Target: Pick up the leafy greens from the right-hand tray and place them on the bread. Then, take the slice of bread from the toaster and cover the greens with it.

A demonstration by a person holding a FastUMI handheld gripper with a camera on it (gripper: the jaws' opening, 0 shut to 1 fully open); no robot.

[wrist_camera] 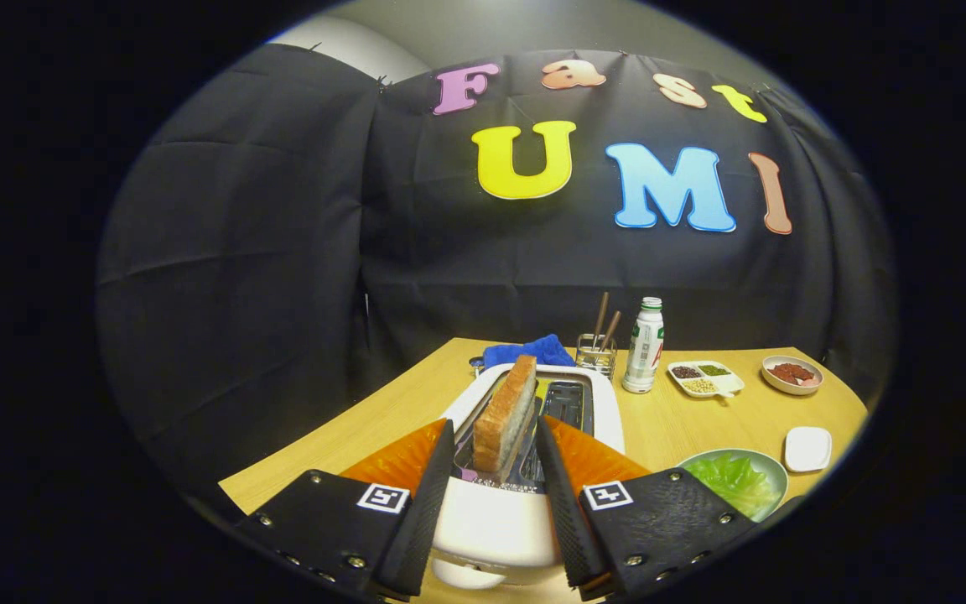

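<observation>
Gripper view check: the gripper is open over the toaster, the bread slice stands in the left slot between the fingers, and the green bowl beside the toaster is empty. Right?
Not quite. The gripper is open over the toaster and the bread slice stands in its left slot between the fingers, but the green bowl is not empty: the gripper view shows leafy greens lying in it.

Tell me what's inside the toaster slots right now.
A bread slice stands in the toaster's left slot, between the open claw fingers. The right slot's depths are hidden.
</observation>
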